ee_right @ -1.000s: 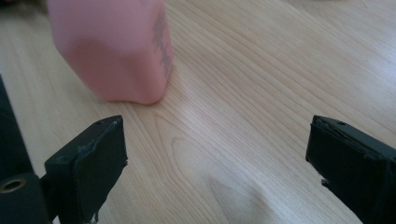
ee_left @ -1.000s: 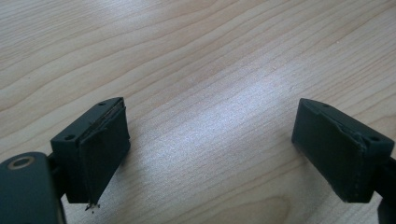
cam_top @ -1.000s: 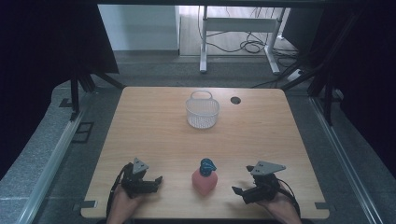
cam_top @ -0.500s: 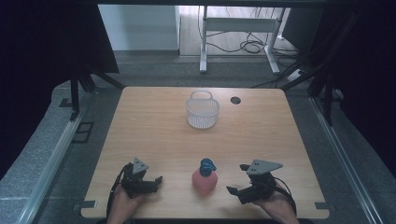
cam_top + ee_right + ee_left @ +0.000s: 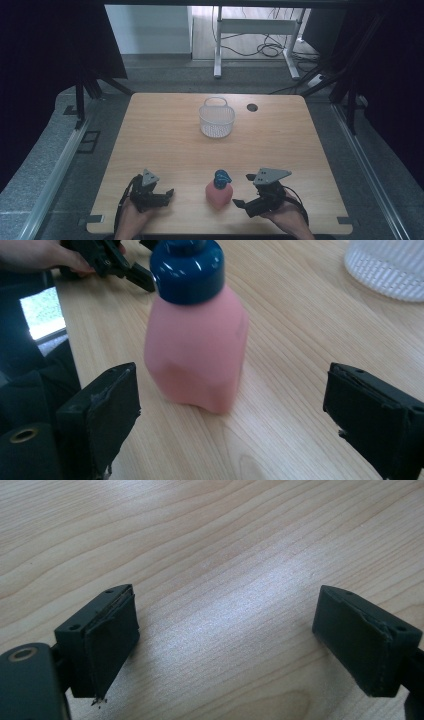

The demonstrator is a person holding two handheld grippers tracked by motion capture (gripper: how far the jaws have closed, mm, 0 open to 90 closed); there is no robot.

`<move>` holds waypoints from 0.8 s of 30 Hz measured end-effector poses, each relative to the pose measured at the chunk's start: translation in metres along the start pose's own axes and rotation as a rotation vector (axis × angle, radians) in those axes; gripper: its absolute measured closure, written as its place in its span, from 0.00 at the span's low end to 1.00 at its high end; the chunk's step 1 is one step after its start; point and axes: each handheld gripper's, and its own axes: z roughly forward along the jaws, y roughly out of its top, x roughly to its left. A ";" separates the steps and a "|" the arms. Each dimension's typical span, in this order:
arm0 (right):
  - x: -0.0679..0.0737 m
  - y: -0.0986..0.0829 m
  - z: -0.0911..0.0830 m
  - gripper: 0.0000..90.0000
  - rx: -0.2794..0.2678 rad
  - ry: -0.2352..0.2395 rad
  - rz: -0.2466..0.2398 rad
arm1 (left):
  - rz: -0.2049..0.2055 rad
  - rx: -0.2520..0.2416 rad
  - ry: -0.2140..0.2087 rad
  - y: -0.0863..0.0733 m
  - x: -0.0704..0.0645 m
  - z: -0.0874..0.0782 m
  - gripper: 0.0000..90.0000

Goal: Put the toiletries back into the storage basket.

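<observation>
Watch the bottle (image 5: 218, 194): tall, narrow base, heavy-looking blue cap (image 5: 187, 267), so a jaw clipping it off-centre will likely tip it or shove it along the table (image 5: 165, 130). Your right gripper (image 5: 240, 192) has its jaws spread wide, holding nothing. In the right gripper view the bottle stands upright ahead of the jaws, nearer the left one, not yet between them, touching neither. Centre it before closing. Your left gripper (image 5: 169, 193) is also wide open and empty over bare wood, apart from the bottle. The basket (image 5: 216, 120) sits well away at the far side.
</observation>
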 end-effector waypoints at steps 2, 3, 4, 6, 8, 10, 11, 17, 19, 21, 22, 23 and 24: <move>0.001 0.003 0.001 0.09 0.001 0.006 -0.002 | 0.003 0.002 0.000 0.000 0.000 0.000 0.12; 0.002 0.005 0.001 0.10 -0.001 0.008 -0.004 | 0.003 0.002 0.000 0.000 0.000 0.000 0.12; 0.002 0.008 0.001 0.11 -0.006 0.013 -0.008 | 0.002 0.002 0.000 0.000 0.000 0.000 0.12; 0.003 0.009 0.002 0.12 -0.008 0.015 -0.011 | 0.001 0.001 0.000 0.000 0.000 0.000 0.12; 0.004 0.013 0.003 0.12 -0.009 0.024 -0.014 | 0.001 0.001 -0.001 0.000 0.000 0.000 0.12; 0.004 0.015 0.005 0.13 -0.007 0.025 -0.021 | 0.003 0.002 -0.001 0.000 0.000 0.000 0.12; 0.004 0.016 0.006 0.13 -0.007 0.028 -0.024 | 0.003 0.002 0.000 0.000 0.000 0.000 0.12; 0.005 0.021 0.013 0.14 -0.005 0.037 -0.027 | 0.003 0.002 -0.001 0.000 0.000 0.000 0.12; 0.005 0.024 0.015 0.14 -0.006 0.042 -0.026 | 0.003 0.002 -0.001 0.000 0.000 0.000 0.12; 0.006 0.026 0.016 0.15 -0.004 0.050 -0.023 | 0.003 0.003 -0.001 0.000 0.000 0.000 0.12; 0.006 0.027 0.018 0.15 -0.004 0.052 -0.026 | 0.003 0.002 -0.001 0.000 0.000 0.000 0.12; 0.006 0.028 0.018 0.16 -0.004 0.053 -0.027 | 0.003 0.002 -0.001 0.000 0.000 0.000 0.12; 0.007 0.029 0.019 0.17 -0.004 0.053 -0.029 | 0.003 0.002 -0.001 0.000 0.000 0.000 0.12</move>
